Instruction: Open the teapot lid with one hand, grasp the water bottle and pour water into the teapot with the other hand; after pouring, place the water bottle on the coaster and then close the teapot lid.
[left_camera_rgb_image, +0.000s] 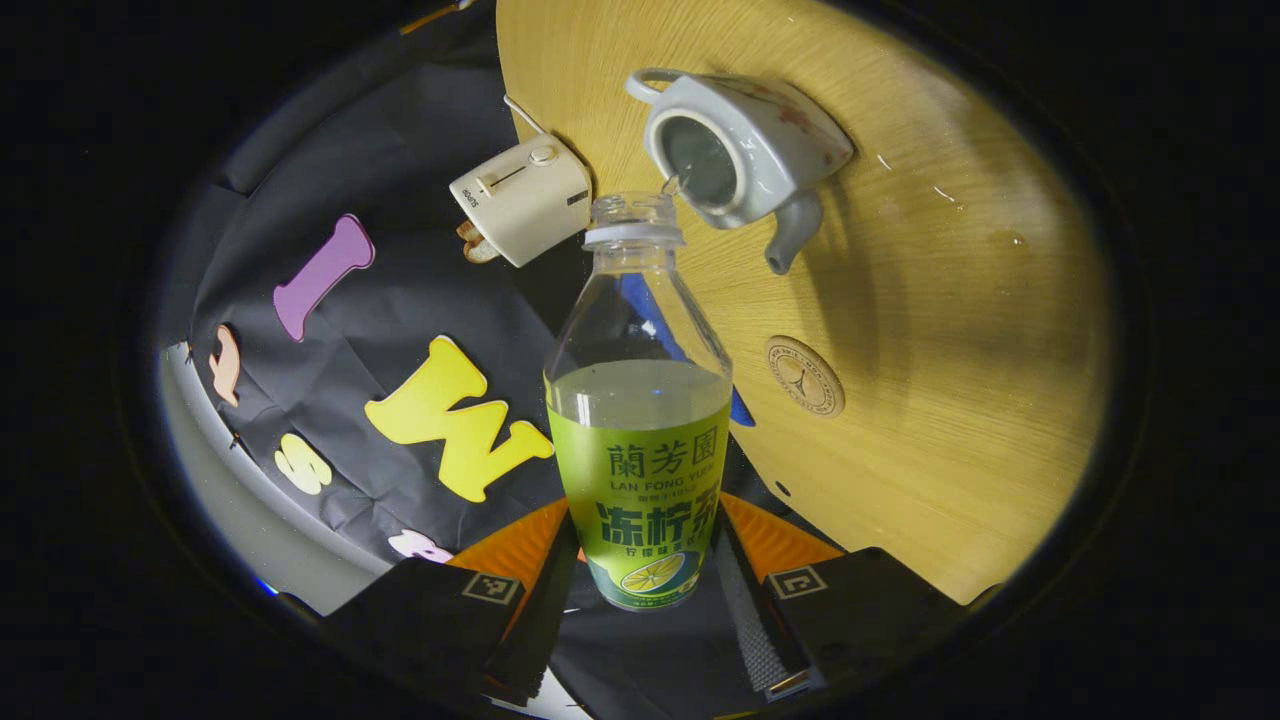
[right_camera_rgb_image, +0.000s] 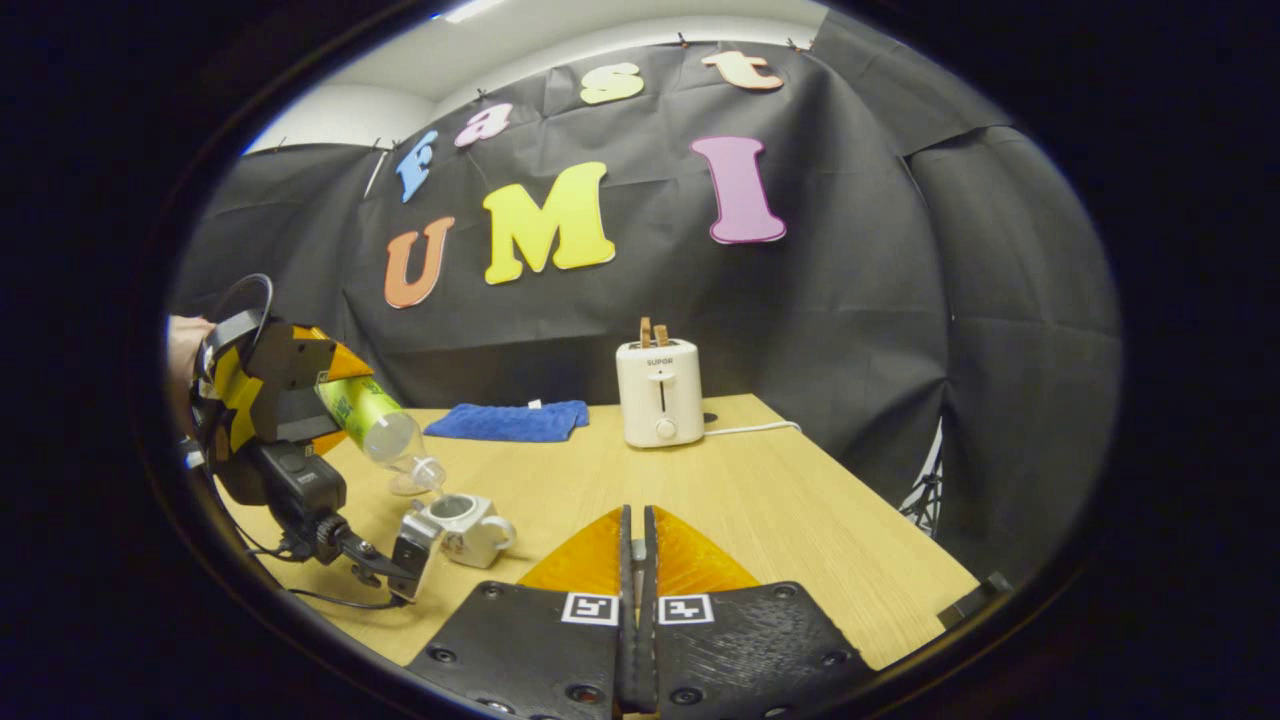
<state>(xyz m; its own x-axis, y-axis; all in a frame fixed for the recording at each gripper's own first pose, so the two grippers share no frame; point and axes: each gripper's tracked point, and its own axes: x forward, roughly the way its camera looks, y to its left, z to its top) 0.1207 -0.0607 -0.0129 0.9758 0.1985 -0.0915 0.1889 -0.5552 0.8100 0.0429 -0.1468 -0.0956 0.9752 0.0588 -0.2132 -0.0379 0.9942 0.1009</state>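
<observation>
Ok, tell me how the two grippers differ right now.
The left gripper is clamped on the water bottle, tilting it over the open teapot; the right gripper has its fingers closed together, with only a tiny thing between them. The left is over the teapot; the right sits apart. Both are over the table.

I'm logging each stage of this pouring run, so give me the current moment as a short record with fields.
stage: pouring water into the teapot
bottle: uncapped, tilted, mouth just above the teapot opening, held in the left tongs
teapot: on the table, lid off, opening uncovered
lid: cannot tell where it is
coaster: on the table beside the teapot, nothing on it
right tongs: shut, away from the teapot
toaster: at the back of the table, bread in its slots
blue cloth: left of the toaster
</observation>
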